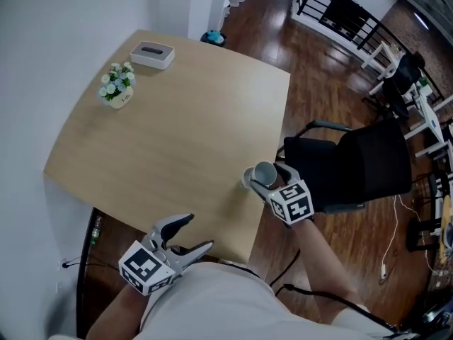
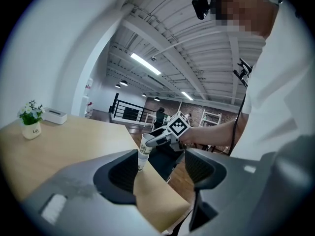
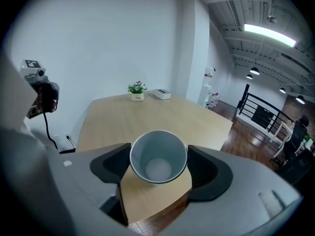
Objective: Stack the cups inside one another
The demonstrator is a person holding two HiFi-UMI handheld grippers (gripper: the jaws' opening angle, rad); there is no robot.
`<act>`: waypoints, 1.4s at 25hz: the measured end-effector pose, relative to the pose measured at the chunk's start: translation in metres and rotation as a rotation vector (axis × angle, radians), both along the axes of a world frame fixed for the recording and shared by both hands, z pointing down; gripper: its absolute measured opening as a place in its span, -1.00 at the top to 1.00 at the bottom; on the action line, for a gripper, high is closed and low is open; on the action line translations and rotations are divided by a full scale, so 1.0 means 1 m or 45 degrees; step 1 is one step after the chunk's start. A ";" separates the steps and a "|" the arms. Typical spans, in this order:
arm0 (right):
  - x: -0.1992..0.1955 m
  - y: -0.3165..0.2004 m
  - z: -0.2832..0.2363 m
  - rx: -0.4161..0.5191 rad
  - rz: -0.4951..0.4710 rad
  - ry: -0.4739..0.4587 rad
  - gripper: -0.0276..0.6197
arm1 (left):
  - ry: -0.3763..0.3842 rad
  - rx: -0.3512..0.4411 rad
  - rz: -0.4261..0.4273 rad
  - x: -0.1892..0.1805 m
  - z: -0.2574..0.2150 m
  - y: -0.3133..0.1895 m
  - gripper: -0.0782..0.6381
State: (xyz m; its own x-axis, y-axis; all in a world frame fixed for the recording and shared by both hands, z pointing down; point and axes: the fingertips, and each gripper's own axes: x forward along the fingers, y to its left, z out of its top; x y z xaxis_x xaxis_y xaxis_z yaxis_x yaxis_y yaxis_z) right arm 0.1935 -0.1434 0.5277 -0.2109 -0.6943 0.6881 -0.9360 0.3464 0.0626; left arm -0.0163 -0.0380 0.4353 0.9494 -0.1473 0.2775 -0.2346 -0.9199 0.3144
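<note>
At the near right edge of the table (image 1: 184, 119), the right gripper (image 1: 271, 177) is clamped on a paper cup (image 1: 263, 170), whose mouth faces its camera. The left gripper (image 1: 200, 231) hangs near the person's body, jaws apart and empty. Hazard: released here, the cup could tip off the edge; too hard a squeeze may buckle its thin wall.
</note>
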 end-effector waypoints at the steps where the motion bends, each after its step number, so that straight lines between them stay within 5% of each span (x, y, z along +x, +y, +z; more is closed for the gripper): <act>1: 0.001 -0.002 0.005 -0.005 -0.010 -0.002 -0.22 | -0.006 -0.001 -0.011 0.001 0.001 0.000 -0.10; 14: -0.002 -0.001 0.039 -0.036 -0.128 -0.089 -0.28 | -0.096 0.012 -0.179 0.016 -0.003 0.021 -0.10; 23: -0.008 0.077 0.025 -0.081 -0.241 -0.230 -0.28 | -0.107 -0.017 -0.283 0.044 -0.005 0.065 -0.10; 28: -0.015 0.138 0.008 -0.067 -0.224 -0.287 -0.28 | -0.115 0.011 -0.181 0.056 -0.007 0.091 -0.10; 35: -0.037 0.225 -0.029 -0.035 -0.171 -0.286 -0.28 | -0.008 -0.004 -0.053 0.065 -0.008 0.126 -0.10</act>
State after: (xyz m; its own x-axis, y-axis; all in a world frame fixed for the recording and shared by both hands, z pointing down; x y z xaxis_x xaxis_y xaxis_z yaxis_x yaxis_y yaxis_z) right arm 0.1563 0.0814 0.4986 -0.4496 -0.6313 0.6319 -0.8707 0.4675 -0.1526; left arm 0.0487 0.0885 0.4270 0.9408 -0.1856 0.2837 -0.2744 -0.9083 0.3157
